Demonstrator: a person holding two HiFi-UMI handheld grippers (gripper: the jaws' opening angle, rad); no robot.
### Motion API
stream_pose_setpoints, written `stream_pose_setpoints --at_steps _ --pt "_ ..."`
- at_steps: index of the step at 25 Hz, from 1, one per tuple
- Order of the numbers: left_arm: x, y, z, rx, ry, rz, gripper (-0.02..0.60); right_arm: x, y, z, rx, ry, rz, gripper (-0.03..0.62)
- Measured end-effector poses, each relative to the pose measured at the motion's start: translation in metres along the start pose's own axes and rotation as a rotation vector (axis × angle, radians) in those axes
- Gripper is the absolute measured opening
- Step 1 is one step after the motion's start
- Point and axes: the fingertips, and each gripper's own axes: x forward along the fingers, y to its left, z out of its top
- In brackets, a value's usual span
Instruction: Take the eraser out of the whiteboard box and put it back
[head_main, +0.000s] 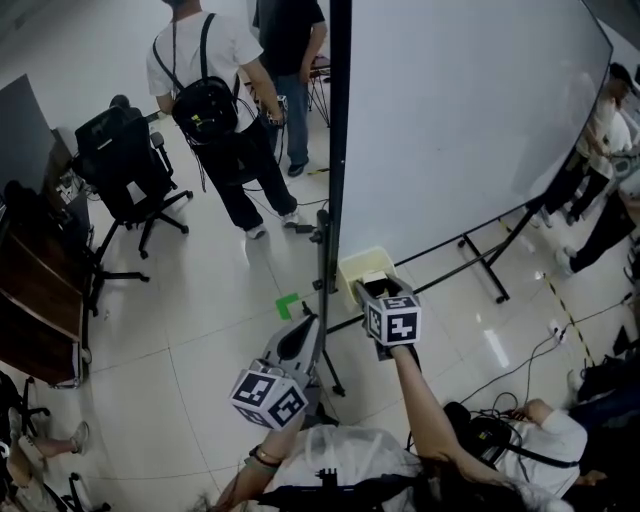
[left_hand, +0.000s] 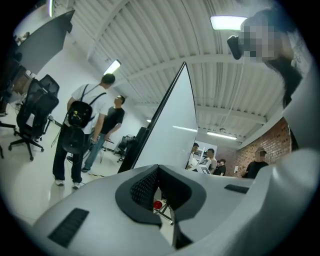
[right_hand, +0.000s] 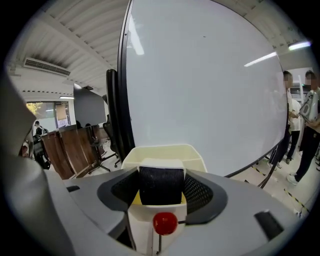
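Note:
A cream whiteboard box (head_main: 350, 266) (right_hand: 165, 150) hangs at the bottom left corner of the whiteboard (head_main: 460, 120) (right_hand: 200, 90). My right gripper (head_main: 378, 288) (right_hand: 160, 181) points down into the box. The eraser (right_hand: 160, 186), black felt with a white back, stands between its jaws, and the pads lie against both of its sides. It shows as a pale block (head_main: 375, 279) in the head view. My left gripper (head_main: 300, 336) (left_hand: 159, 174) hangs lower left of the box beside the board's post. Its jaws are together with nothing between them.
The board's dark post (head_main: 338, 150) and stand legs (head_main: 480, 262) reach across the floor. Two people (head_main: 215, 100) stand at the back, near an office chair (head_main: 125, 160). Cables (head_main: 520, 370) lie at the right and a green patch (head_main: 288, 305) marks the floor.

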Motion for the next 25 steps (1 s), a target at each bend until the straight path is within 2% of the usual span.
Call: stream_pose_setpoints --at_steps 3,7,15,19,25 --pt "0.003 0.001 0.000 -0.001 0.002 -0.002 -0.013 -0.008 -0.002 0.010 -0.005 -0.030 -0.018 0.276" --pt "0.002 -0.003 0.000 0.000 0.000 -0.003 -0.014 -0.036 -0.004 0.039 0.016 -0.127 -0.020 0.276" --pt "-0.012 -0.039 -0.010 0.010 0.011 -0.035 -0.013 -0.143 0.003 0.072 0.028 -0.304 -0.020 0.276" --pt "-0.027 -0.070 -0.027 0.008 0.023 -0.050 -0.013 -0.195 0.005 0.056 0.038 -0.333 -0.017 0.276" --pt "-0.064 -0.126 -0.066 -0.008 0.042 -0.065 -0.012 -0.263 0.016 0.000 0.063 -0.313 0.012 0.276"
